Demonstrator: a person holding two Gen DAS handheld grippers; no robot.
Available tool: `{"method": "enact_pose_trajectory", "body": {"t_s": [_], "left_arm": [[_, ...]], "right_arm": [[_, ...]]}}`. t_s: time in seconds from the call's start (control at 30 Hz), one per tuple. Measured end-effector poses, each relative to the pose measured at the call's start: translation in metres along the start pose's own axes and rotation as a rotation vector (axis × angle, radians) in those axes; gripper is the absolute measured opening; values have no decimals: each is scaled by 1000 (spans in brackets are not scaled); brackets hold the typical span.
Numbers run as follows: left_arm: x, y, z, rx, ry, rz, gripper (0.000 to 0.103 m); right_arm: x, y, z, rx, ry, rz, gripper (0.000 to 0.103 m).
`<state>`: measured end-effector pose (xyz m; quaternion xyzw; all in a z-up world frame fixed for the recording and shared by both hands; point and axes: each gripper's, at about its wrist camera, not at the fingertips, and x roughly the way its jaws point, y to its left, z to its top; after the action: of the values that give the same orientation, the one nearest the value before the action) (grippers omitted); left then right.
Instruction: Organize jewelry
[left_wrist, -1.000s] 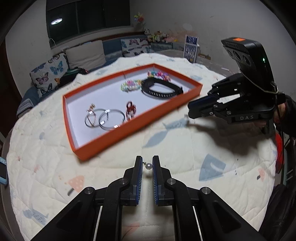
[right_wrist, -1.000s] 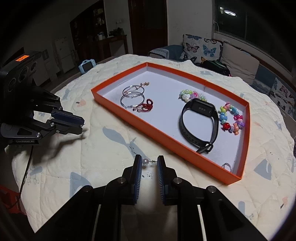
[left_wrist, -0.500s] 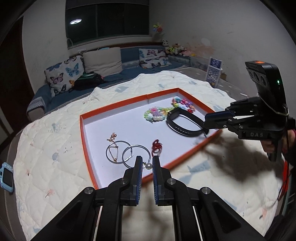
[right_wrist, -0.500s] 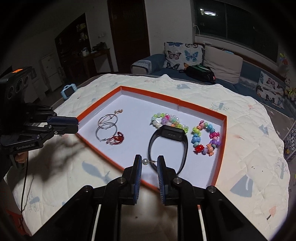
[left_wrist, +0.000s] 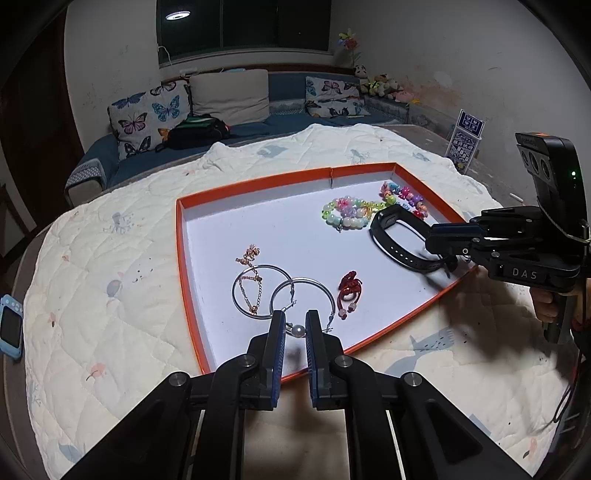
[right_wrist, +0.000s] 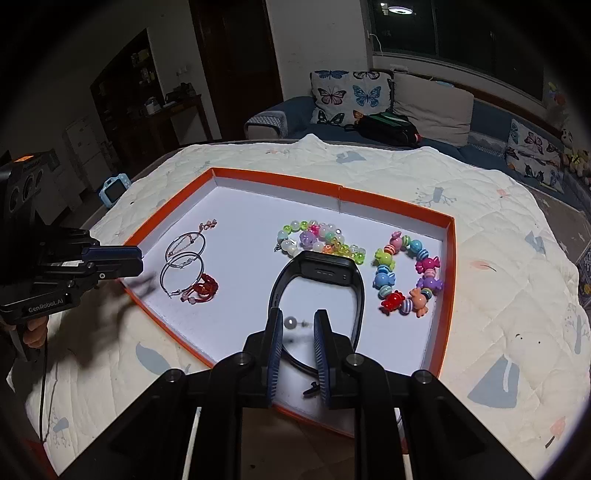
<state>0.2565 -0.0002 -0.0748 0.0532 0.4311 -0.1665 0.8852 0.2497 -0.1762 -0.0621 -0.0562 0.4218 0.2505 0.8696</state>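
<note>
An orange tray (left_wrist: 255, 184) (right_wrist: 447, 288) with a white floor lies on the quilt. In it are two silver hoops (left_wrist: 303, 301) (right_wrist: 183, 271), a gold chain (left_wrist: 251, 258), a red knot charm (left_wrist: 349, 290) (right_wrist: 203, 290), two bead bracelets (left_wrist: 347, 212) (right_wrist: 406, 273) and a black smart band (left_wrist: 399, 240) (right_wrist: 321, 273). My left gripper (left_wrist: 295, 328) is shut on a pearl earring (left_wrist: 297, 330) above the tray's near edge. My right gripper (right_wrist: 298, 325) is shut on another pearl earring (right_wrist: 290, 323) above the band.
The tray sits on a cream quilted table cover (left_wrist: 110, 280). A blue toy camera (left_wrist: 10, 326) (right_wrist: 112, 190) lies at the table edge. A sofa with butterfly cushions (left_wrist: 147, 114) and a black bag (left_wrist: 195, 129) is behind. A sign card (left_wrist: 465, 140) stands far right.
Both grippers have moved forward from over the quilt to above the tray, each still holding its pearl earring.
</note>
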Motion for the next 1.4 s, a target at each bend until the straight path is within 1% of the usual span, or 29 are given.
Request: {"method": "enact_pose_trajectory", "body": {"t_s": [0.13, 0.2, 0.27, 0.3, 0.33, 0.37, 0.47, 0.63, 0.87, 0.93, 1.03, 1.07, 1.17, 1.23, 1.3, 1.4], "left_arm": [[2, 1, 0, -8, 16, 18, 13], [1, 0, 1, -9, 20, 26, 13], [-1, 0, 0, -9, 20, 32, 23], [-3, -1, 0, -10, 13, 43, 41], [-5, -1, -1, -13, 3, 50, 55], [-10, -2, -1, -15, -18, 56, 57], [-17, -4, -1, -23, -34, 53, 57], [-30, -8, 0, -36, -53, 73, 57], [-55, -16, -2, -72, -81, 101, 58], [-62, -20, -4, -75, -92, 115, 66], [-73, -27, -8, -79, -109, 135, 72], [-76, -28, -9, -82, -112, 138, 72], [-85, -34, -14, -97, -123, 153, 76], [-90, -38, -18, -107, -131, 167, 82], [-94, -41, -23, -119, -137, 186, 83], [-99, -44, -32, -146, -134, 187, 84]], "right_arm": [[-1, 0, -1, 6, 1, -8, 22], [-3, 1, -1, 8, -2, -11, 27], [-7, 2, -2, 10, -6, -15, 30], [-9, 3, -2, 11, -11, -15, 31], [-11, 3, -3, 15, -15, -12, 32], [-12, 4, -3, 16, -16, -11, 32], [-16, 8, -4, 15, -18, -13, 33], [-23, 15, -7, 11, -22, -33, 34], [-37, 23, -12, 28, -29, -67, 41], [-41, 24, -13, 37, -32, -66, 42], [-48, 26, -16, 53, -39, -73, 45], [-50, 28, -17, 53, -42, -78, 46], [-55, 32, -21, 56, -48, -96, 47], [-58, 35, -25, 55, -50, -109, 48], [-60, 37, -28, 51, -52, -131, 49], [-63, 41, -34, 61, -53, -138, 50]]}}
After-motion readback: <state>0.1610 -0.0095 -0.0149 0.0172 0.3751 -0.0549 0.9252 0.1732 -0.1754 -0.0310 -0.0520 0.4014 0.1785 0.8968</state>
